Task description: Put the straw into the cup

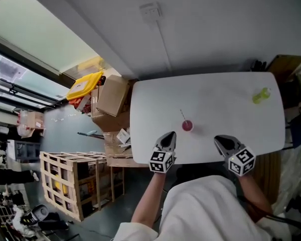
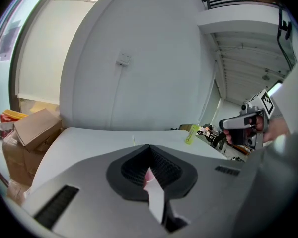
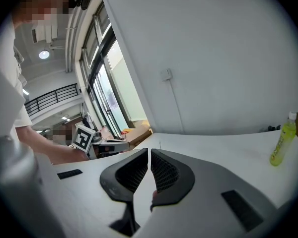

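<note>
Both grippers empty, level over the white table's [image 1: 215, 99] near edge.
I hold the left gripper [image 1: 166, 138] just left of the pink cup [image 1: 187, 126] and the right gripper [image 1: 223, 143] farther off to its right, each with jaws pressed together on nothing. Count: one cup, one straw [image 1: 182, 115], one green bottle [image 1: 261, 95]. The straw stands tilted inside the cup. The bottle stands upright, well beyond the cup's right.

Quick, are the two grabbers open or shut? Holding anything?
Left gripper: closed, holding nothing.
Right gripper: closed, holding nothing.
</note>
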Demonstrator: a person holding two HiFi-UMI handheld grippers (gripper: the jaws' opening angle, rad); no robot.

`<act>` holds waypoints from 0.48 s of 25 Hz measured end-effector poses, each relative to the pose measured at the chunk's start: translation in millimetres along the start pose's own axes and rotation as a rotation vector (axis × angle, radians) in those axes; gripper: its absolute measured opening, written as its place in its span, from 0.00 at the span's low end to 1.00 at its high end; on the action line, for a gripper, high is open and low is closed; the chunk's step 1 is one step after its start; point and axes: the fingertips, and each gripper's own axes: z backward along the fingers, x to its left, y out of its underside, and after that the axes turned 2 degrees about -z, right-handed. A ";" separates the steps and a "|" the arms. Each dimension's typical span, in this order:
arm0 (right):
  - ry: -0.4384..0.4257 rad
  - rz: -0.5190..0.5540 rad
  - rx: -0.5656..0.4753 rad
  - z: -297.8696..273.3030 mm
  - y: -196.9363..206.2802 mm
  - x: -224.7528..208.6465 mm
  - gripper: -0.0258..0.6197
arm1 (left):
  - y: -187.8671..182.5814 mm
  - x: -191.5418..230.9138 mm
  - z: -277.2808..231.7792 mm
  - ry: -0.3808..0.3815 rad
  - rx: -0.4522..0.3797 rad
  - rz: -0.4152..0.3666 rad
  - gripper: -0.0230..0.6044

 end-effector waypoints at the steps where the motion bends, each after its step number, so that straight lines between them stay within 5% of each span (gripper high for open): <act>1: 0.012 -0.005 -0.008 3.2 1.3 5.0 0.10 | 1.0 -4.5 7.1 0.017 0.002 0.000 0.04; 12: 0.129 0.018 -0.070 25.4 9.6 62.6 0.10 | -12.1 -33.1 93.4 0.141 -0.015 -0.020 0.04</act>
